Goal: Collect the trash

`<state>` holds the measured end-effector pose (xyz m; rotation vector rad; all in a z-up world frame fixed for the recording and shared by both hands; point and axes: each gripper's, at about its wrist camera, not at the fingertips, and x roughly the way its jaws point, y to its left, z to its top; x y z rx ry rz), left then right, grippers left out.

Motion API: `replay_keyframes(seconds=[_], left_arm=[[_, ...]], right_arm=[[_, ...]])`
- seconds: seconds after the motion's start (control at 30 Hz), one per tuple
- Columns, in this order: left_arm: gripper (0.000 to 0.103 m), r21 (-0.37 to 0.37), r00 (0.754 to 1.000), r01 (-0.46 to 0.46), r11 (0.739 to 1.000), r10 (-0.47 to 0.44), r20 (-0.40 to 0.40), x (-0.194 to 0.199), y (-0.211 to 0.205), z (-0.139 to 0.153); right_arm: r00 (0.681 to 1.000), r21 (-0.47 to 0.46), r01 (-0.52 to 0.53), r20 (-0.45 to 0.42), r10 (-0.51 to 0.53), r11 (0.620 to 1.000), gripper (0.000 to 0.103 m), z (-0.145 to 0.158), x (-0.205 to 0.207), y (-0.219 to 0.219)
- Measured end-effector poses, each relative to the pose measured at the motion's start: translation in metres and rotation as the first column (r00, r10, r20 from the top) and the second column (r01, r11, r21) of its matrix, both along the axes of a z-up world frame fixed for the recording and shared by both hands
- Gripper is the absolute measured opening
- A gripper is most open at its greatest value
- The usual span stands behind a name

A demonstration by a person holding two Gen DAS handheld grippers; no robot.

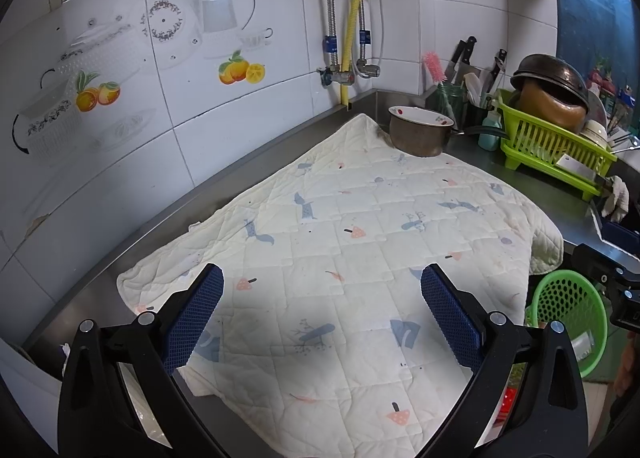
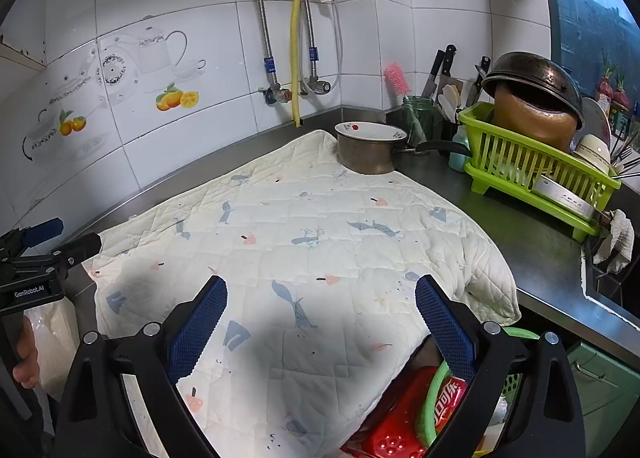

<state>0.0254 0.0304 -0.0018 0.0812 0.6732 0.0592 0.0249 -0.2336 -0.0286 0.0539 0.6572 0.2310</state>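
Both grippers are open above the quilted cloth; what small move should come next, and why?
Probably pull both back and stop: the left gripper and right gripper hold nothing, no trash shows on the quilted cloth, and the green basket already holds litter.

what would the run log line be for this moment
left gripper: open, empty | right gripper: open, empty | quilted cloth: no trash visible on it | green basket: below counter edge, red can inside
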Motion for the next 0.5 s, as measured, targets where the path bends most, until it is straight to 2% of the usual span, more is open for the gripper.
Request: replay_keyframes(seconds=[0.5], left_arm=[[0.098, -0.002, 1.000, -0.001, 1.000, 0.001, -0.004, 0.0001, 0.0020, -0.0020]], right_arm=[[1.000, -0.001, -0.004, 0.000, 0.004, 1.000, 0.092, 0.0011, -0.0005, 0.0027]])
